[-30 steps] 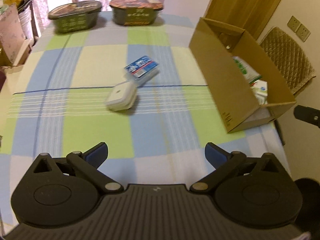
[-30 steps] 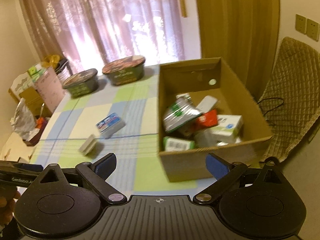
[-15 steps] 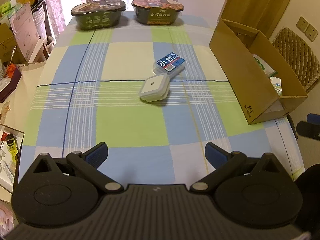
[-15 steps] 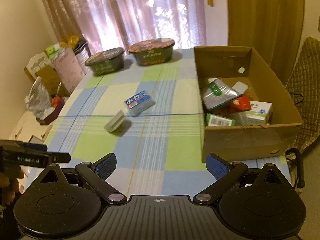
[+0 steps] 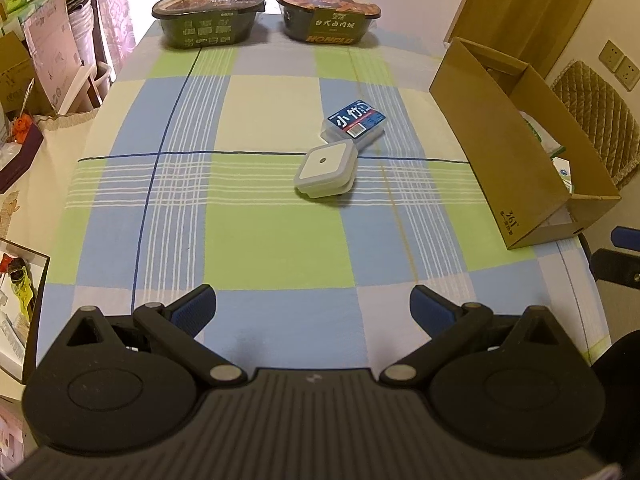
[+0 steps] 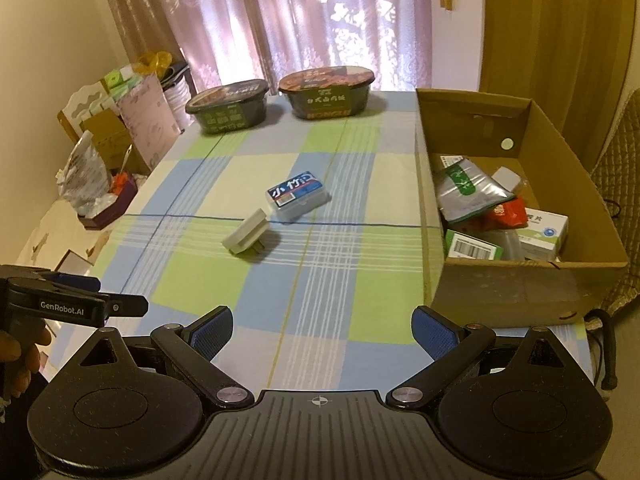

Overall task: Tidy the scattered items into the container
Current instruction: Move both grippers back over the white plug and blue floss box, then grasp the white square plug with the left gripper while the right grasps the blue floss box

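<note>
The tabletop (image 5: 276, 248), under a blue, green and cream checked cloth, carries a cardboard box (image 6: 520, 292) at its right edge, holding a silver-green pouch (image 6: 464, 188), a red packet (image 6: 506, 214), a white-green carton (image 6: 546, 236) and a barcoded green box (image 6: 474, 246). Two dark lidded meal bowls sit along the far edge, the oblong one (image 5: 208, 18) left of the round one (image 5: 330, 16). Near the middle lie a blue-labelled clear case (image 5: 355, 122) and, touching its near corner, a white square plug (image 5: 326, 168). Both grippers hover level over the near edge, the left gripper (image 5: 312, 306) and right gripper (image 6: 322, 326) each spread wide and empty, a hand (image 6: 18, 360) gripping the left one's handle. Compared with a second ago both have drawn back, so more tabletop shows and the blur is gone
</note>
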The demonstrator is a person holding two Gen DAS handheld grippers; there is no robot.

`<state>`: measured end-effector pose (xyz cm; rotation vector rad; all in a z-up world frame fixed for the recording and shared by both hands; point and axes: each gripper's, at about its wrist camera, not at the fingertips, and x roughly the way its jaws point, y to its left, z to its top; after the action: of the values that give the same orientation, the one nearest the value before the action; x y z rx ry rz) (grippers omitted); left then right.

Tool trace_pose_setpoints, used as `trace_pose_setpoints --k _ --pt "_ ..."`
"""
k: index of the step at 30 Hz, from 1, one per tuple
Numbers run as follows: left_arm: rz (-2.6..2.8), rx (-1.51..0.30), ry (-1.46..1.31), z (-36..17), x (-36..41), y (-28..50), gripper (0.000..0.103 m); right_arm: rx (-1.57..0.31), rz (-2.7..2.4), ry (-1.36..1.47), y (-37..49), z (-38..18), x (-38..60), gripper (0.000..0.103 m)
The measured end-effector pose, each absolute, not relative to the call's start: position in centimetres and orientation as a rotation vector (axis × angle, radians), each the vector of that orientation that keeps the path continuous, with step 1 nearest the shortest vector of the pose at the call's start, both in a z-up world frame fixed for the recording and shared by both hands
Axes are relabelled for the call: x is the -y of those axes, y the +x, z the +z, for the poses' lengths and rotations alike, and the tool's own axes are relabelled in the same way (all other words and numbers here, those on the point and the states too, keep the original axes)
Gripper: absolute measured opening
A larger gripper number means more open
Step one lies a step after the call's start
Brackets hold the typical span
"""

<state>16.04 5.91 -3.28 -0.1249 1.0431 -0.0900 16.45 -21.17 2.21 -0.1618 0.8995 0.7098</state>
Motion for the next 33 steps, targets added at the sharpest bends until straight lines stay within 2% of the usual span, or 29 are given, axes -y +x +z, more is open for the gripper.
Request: trace_pose_setpoints --k 10,22,33 --pt "-0.109 -1.061 -0.15 -4.9 -7.6 19.1 0.101 -0.865 0.769 -0.244 18.2 1.9 17.5 0.101" --pt "-0.236 -1.05 -0.217 -8.2 -8.2 26.5 0.101 -0.836 0.801 -0.325 22.2 0.1 13.3 0.101" --pt "-0.346 -1.07 -0.189 -11.6 -7.5 32.1 0.094 -0.831 0.851 -0.449 24.6 -3.5 10.9 0.101"
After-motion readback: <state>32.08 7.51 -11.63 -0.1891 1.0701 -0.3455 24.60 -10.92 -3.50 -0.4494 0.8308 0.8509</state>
